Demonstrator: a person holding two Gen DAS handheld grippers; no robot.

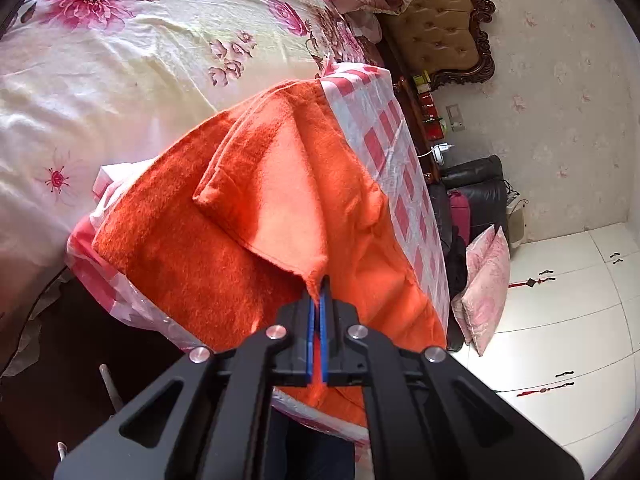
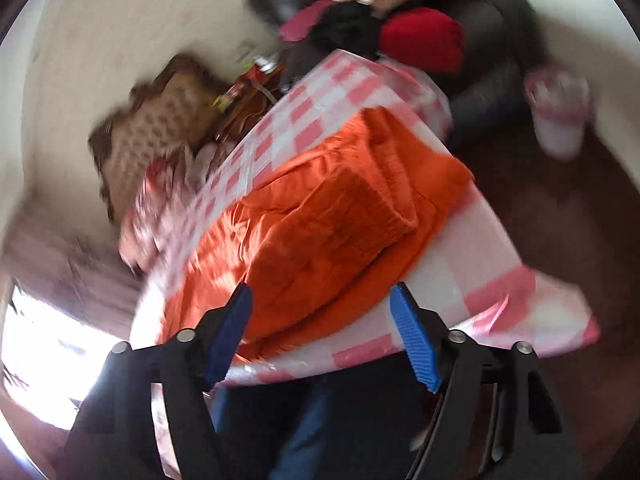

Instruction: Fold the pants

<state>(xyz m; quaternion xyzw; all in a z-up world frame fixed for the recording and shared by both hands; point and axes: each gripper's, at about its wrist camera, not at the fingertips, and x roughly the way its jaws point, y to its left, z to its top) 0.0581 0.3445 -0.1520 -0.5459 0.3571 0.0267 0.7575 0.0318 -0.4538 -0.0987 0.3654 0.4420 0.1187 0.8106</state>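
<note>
Item: orange pants (image 1: 256, 208), partly folded, lying on the checked-cloth surface (image 1: 384, 136) beside the bed (image 1: 120, 72). Left tool (image 1: 319, 300) clamped on a lifted corner; right tool (image 2: 320, 320) gaping, empty, near edge. Step: mid-fold. Next: lay corner flat, release.

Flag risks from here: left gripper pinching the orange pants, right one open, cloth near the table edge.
1. The left gripper holds only a small corner of the orange pants; a tug could slip it free and drop the folded flap.
2. The pants overhang the near edge of the checked tablecloth; dragging may pull them off the table.
3. The right gripper is open and the view is blurred; closing now could also catch the plastic cloth.
</note>
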